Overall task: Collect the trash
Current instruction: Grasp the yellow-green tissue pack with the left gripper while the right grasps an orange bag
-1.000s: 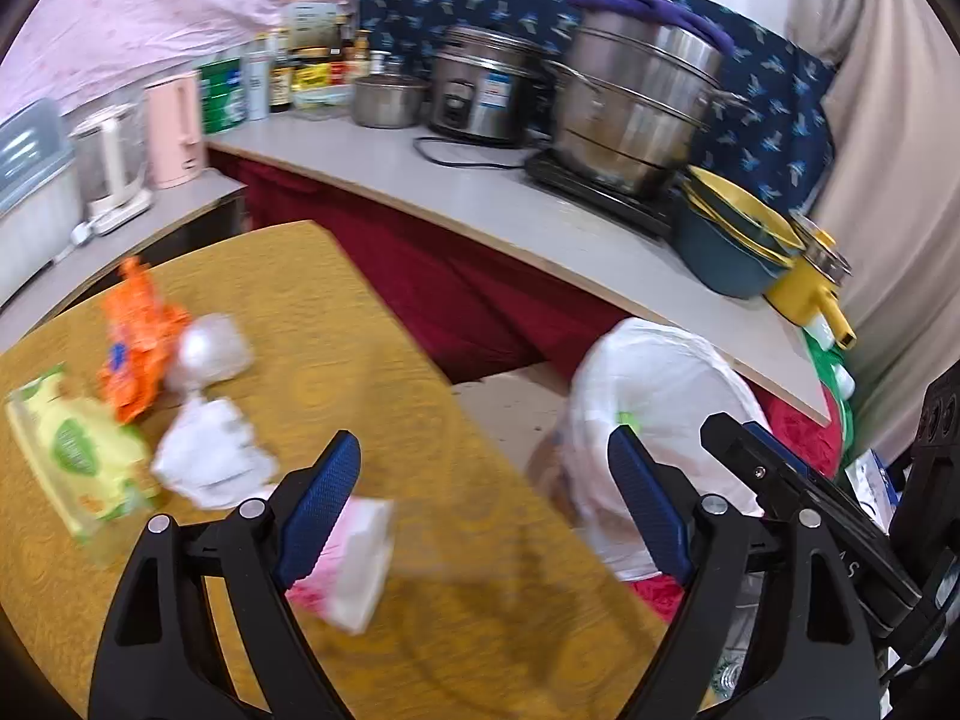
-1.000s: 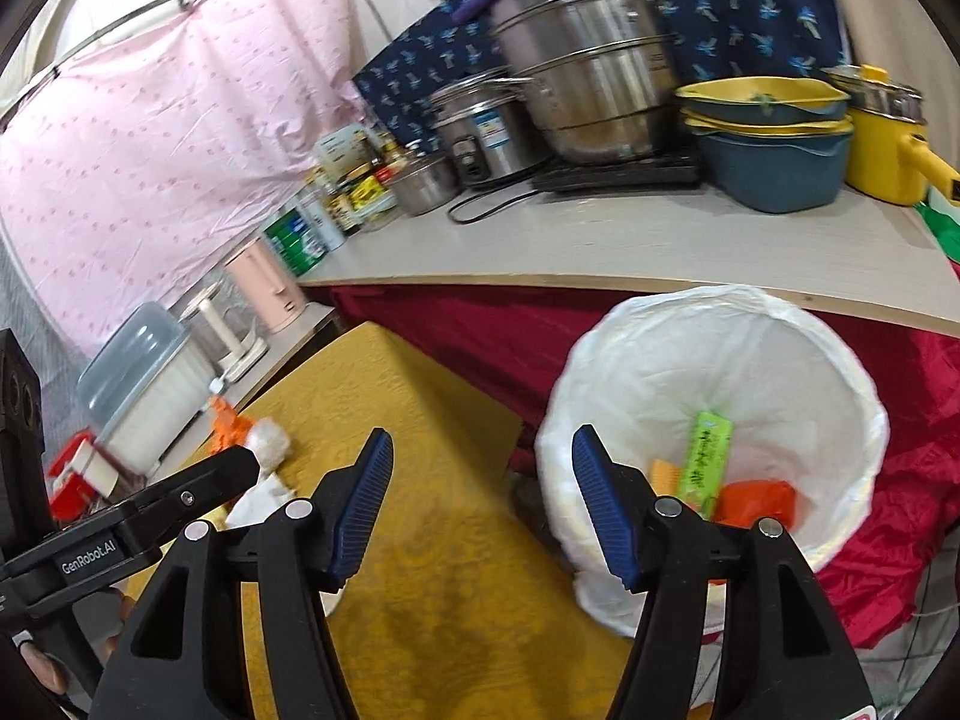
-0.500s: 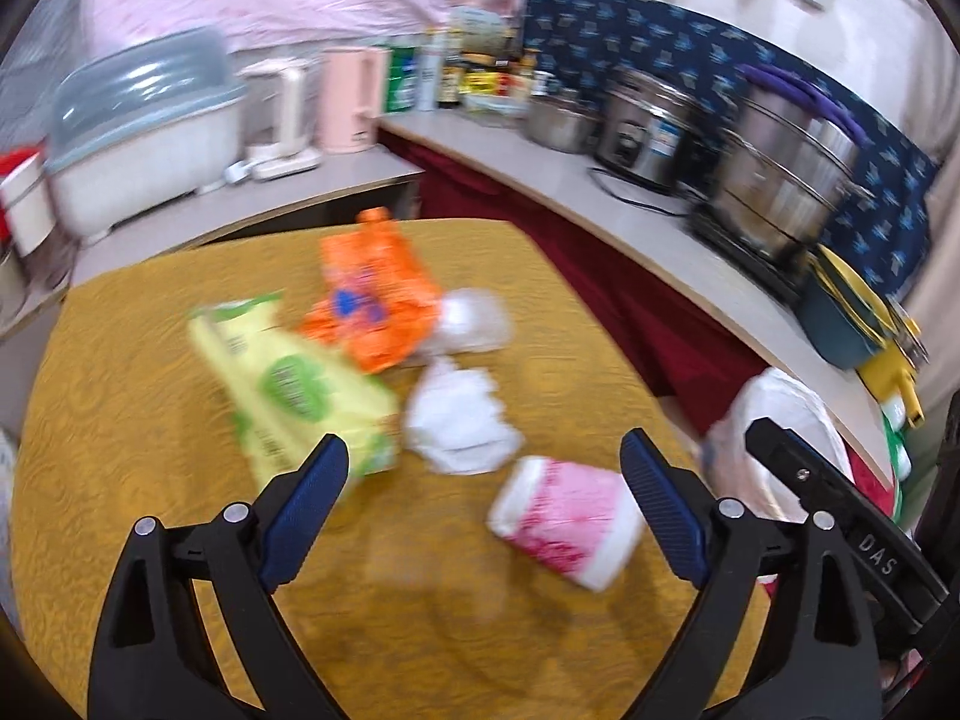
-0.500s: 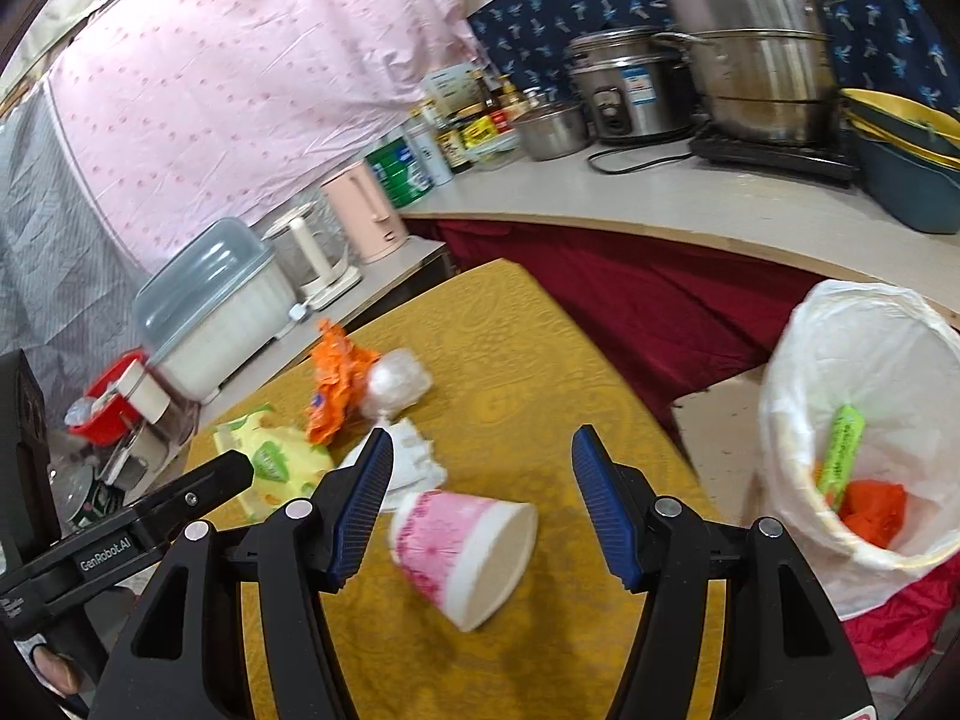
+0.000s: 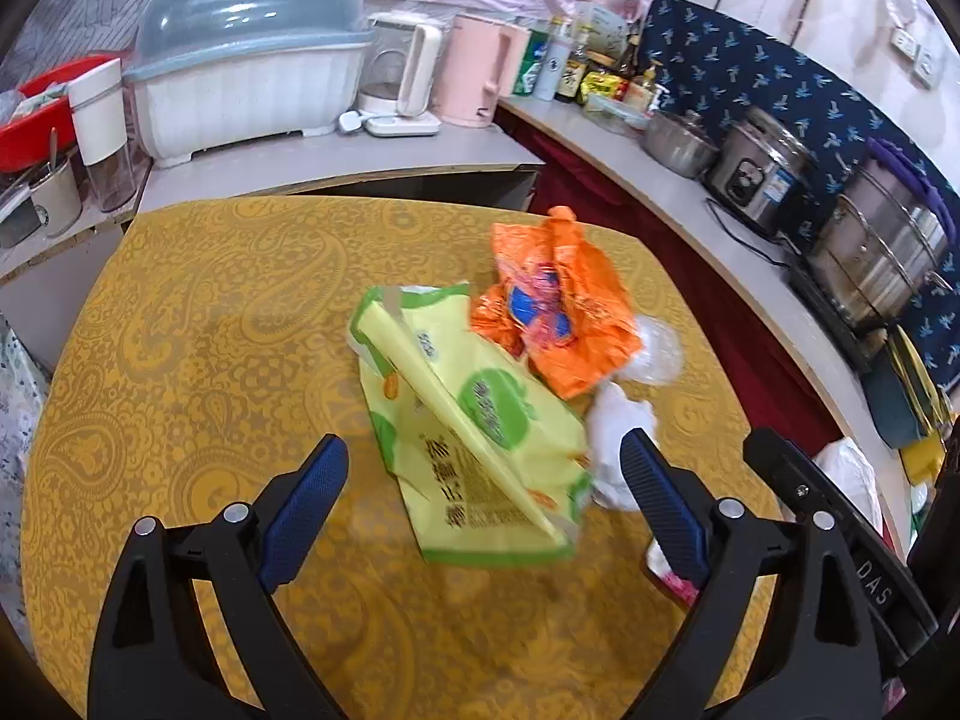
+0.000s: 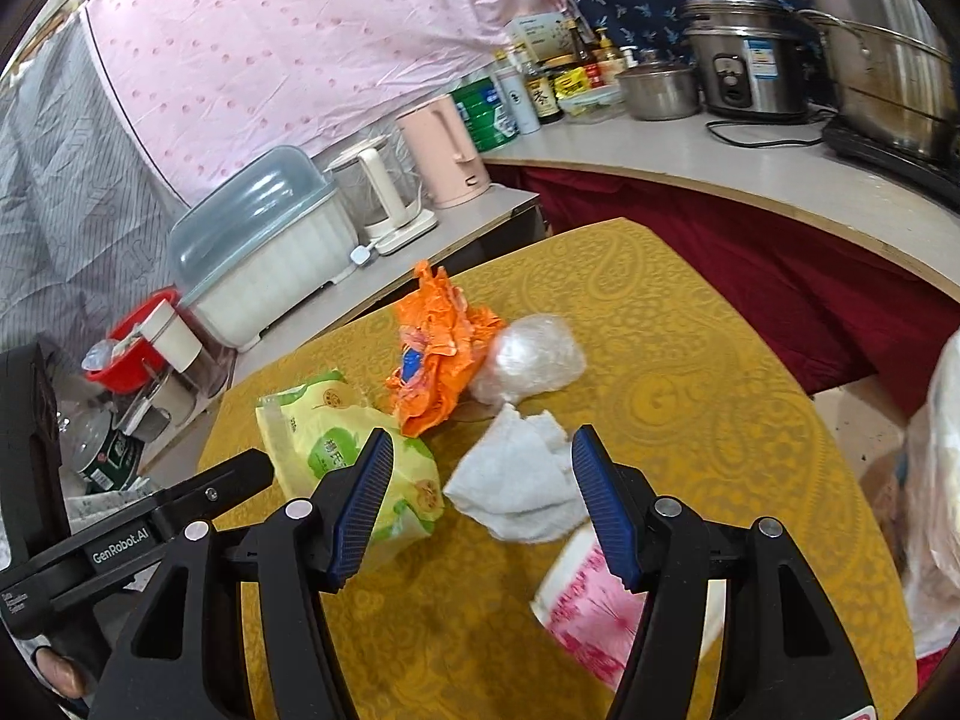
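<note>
The left gripper [image 5: 483, 480] hangs spread over the yellow-green packet [image 5: 480, 438] in the middle of the surface [image 5: 198, 336]; the right gripper [image 6: 480, 480], also spread, frames the crumpled tissue [image 6: 516, 486]. Both look light and soft, so pinch a raised fold

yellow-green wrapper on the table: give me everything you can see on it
The yellow-green plastic wrapper is a crumpled, glossy, flattened packet with green round logos, green edges and printed Chinese text. It looks empty. It lies on the gold patterned tablecloth, one long fold raised as a ridge. Its far corner meets the orange crumpled wrapper; the white crumpled tissue lies beside it, contact unclear. The open left gripper brackets it without touching.
</note>
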Available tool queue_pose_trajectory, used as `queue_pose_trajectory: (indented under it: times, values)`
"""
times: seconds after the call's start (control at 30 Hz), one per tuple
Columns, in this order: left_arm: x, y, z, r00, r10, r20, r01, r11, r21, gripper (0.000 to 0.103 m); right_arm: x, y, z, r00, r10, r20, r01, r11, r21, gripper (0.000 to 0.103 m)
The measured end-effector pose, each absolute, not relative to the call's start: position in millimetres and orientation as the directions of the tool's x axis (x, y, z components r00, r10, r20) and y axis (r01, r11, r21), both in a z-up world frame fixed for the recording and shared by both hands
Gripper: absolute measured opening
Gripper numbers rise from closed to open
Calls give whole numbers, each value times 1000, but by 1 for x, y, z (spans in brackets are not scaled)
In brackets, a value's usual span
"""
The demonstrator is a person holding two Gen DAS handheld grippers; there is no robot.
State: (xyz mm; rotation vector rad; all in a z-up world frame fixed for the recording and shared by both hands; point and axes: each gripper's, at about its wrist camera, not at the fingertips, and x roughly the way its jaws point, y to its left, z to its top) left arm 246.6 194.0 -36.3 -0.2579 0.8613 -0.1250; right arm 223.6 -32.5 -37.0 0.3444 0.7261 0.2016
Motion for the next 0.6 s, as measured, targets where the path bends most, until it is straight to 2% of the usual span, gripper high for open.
queue_pose_trajectory:
  times: [0.13,0.23,0.5,0.53,0.6]
  values:
    - [268,199,-47,625,-216,-750,-15,958,-288,87,248,-19,-42,721,311,-619,-81,925,371,60]
    - [281,202,-54,610,-227,-759,-16,954,-298,83,268,-13,-46,717,318,-621,-86,923,374,60]
    - [299,209,-74,568,-255,-783,-1,950,-311,58,313,8,-59,692,334,-639,-106,924,368,60]
    - [300,209,-75,565,-256,-784,1,951,-310,56,315,10,-62,689,335,-643,-107,924,367,59]
    - [300,209,-77,559,-265,-785,8,949,-315,46,320,13,-67,680,338,-650,-108,924,367,53]
